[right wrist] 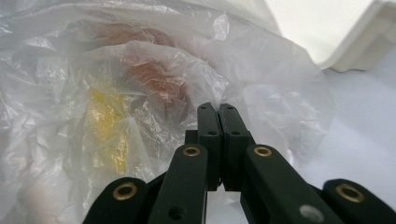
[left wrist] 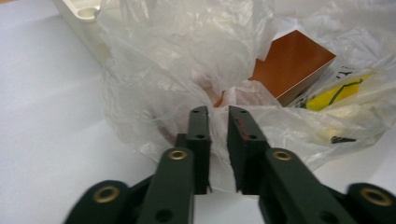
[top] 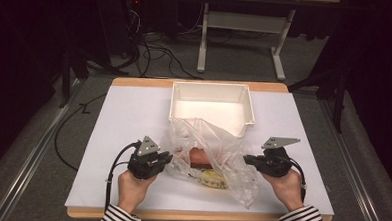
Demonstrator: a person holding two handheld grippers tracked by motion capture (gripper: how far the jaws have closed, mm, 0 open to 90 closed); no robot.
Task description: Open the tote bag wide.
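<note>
Both grippers clamped the plastic bag (top: 209,156): left gripper (top: 166,159) on its 9 o'clock edge, right gripper (top: 249,159) at 3 o'clock (jaws pinched on film). Bag lay between them, white bin (top: 212,93) at 12 o'clock.

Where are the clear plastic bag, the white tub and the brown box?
plastic bag (top: 231,164), high view, crumpled right side.
white tub (top: 212,86), high view, far rim.
brown box (left wrist: 292,63), left gripper view, top face.
</note>
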